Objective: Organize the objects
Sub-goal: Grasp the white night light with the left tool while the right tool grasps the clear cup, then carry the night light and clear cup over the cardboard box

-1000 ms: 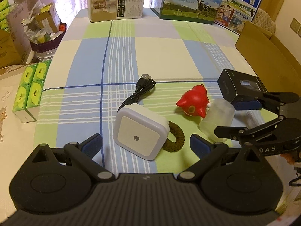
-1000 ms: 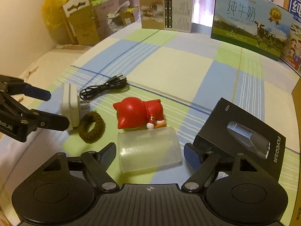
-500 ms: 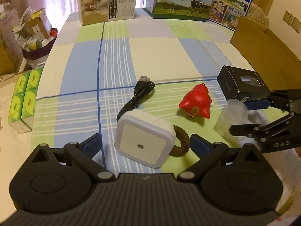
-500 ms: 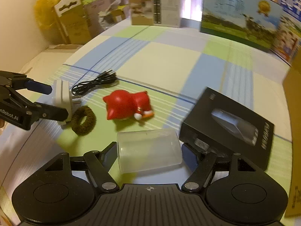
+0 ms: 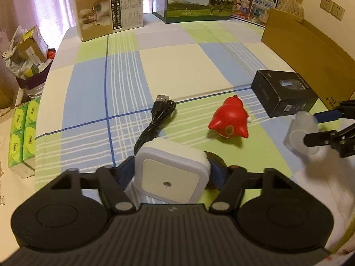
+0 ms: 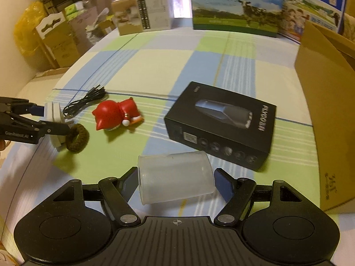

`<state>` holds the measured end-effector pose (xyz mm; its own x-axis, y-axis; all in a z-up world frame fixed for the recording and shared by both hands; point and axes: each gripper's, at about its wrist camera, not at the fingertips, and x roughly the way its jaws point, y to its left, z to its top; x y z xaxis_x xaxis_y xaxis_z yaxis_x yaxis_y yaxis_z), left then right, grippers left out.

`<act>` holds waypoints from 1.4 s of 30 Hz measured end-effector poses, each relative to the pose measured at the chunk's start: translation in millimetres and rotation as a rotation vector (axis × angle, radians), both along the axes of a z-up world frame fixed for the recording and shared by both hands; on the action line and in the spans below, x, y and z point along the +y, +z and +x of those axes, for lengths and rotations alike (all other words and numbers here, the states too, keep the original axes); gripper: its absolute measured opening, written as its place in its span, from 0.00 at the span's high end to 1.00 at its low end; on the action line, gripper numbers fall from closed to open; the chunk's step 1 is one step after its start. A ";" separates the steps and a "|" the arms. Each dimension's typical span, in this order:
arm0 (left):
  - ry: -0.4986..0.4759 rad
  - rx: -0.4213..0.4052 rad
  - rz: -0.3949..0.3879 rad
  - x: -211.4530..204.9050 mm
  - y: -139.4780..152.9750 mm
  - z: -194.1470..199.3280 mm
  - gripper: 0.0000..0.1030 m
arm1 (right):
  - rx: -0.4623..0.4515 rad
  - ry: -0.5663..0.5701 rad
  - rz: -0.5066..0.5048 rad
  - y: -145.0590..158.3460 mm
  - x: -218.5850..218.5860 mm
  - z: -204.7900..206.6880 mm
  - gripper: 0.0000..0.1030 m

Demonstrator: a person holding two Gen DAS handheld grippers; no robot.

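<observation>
While the left tool [image 5: 172, 173] clamped the white night light [image 5: 172, 173] just above the table [image 5: 173, 62], the right tool [image 6: 176, 182] squeezed the clear cup [image 6: 175, 177] sideways; that slick, flexible wall could buckle and slip, dropping near the black box [image 6: 221, 124].

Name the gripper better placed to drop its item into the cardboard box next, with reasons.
Right. The right gripper holds the translucent cup beside the cardboard box, while the left gripper, shut on the night light, sits across the table.
</observation>
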<state>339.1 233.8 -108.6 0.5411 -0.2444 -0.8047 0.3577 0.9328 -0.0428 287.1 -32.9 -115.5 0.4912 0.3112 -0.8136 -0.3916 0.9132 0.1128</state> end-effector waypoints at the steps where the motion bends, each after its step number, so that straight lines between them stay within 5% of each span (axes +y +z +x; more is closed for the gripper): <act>1: 0.002 -0.001 0.002 -0.4 0.0 -0.1 0.37 | 0.000 -0.005 0.001 0.9 -1.6 -0.7 0.32; 23: 0.052 -0.078 -0.029 -18.4 56.2 -30.7 0.38 | -0.083 -0.005 0.076 42.3 -16.6 -24.9 0.32; 42: -0.079 -0.130 -0.159 -112.2 113.1 -76.2 0.38 | -0.184 -0.077 0.136 103.3 -89.6 -58.1 0.32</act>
